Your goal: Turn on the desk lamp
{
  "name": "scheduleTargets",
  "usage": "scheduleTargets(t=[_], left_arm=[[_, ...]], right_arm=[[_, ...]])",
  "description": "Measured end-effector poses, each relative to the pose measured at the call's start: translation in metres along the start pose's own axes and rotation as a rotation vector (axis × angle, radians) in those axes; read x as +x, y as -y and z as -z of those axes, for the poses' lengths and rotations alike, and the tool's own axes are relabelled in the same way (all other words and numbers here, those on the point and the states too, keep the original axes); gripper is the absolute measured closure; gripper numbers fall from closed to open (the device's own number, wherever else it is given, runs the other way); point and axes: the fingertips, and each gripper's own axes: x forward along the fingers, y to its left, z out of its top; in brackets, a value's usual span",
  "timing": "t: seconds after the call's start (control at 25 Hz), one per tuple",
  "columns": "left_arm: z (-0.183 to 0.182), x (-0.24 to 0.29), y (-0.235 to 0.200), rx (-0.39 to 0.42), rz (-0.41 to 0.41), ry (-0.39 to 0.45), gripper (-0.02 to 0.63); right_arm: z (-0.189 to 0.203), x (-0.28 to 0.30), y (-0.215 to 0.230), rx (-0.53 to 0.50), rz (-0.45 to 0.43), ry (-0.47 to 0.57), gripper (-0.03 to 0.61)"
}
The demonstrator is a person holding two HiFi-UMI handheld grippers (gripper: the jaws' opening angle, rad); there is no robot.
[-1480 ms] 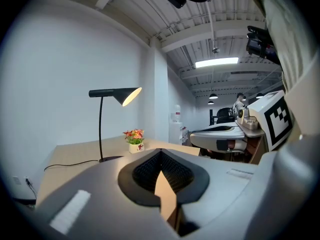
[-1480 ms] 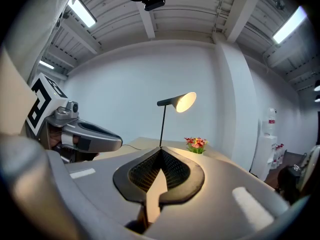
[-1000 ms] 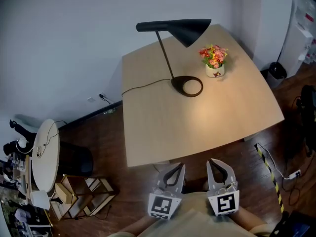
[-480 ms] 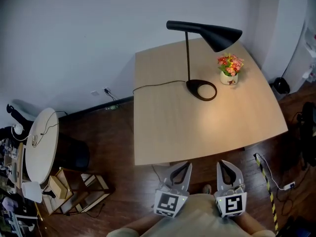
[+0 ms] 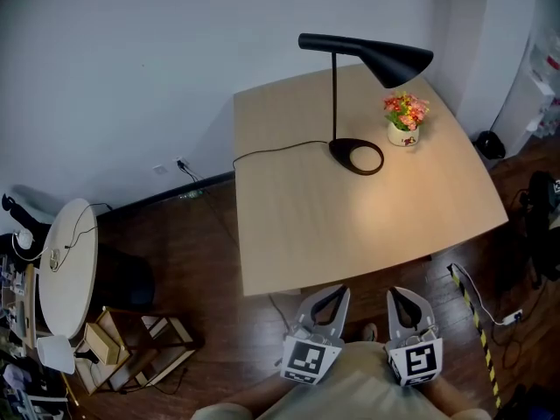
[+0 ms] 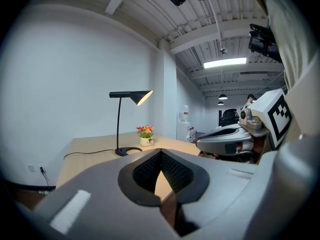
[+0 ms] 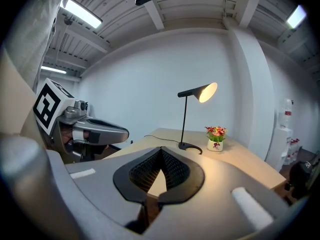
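Both tongs sit low against my body, short of the table's near edge. Left gripper [image 5: 331,294]: jaws closed, tips meeting, nothing between them. Right gripper [image 5: 404,296]: same, shut and empty. Neither is near the work. Ahead is the bare wooden table [image 5: 350,226], with a warm pool of light on its far half. The desk lamp [image 5: 333,94] stands at the far side, its ring base [image 5: 356,157] flat on the top and a flower pot [image 5: 403,121] just beside it on the right. A cord [image 5: 271,151] trails left off the edge. Both gripper views show the shade [image 5: 385,59] glowing inside, so I judge the lamp already lit and nothing left to do. The stem is upright. The shade's long axis runs level, left to right, with its mouth angled down over the flowers.
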Motion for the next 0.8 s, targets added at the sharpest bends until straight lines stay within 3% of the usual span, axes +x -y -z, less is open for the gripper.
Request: scheduleTargets(t=[0.8], left_arm=[[0.0064, -0.0086, 0.0009, -0.017, -0.012, -0.010, 0.615]], right_arm=[[0.0022, 0.0002, -0.0070, -0.005, -0.012, -0.003, 0.581]])
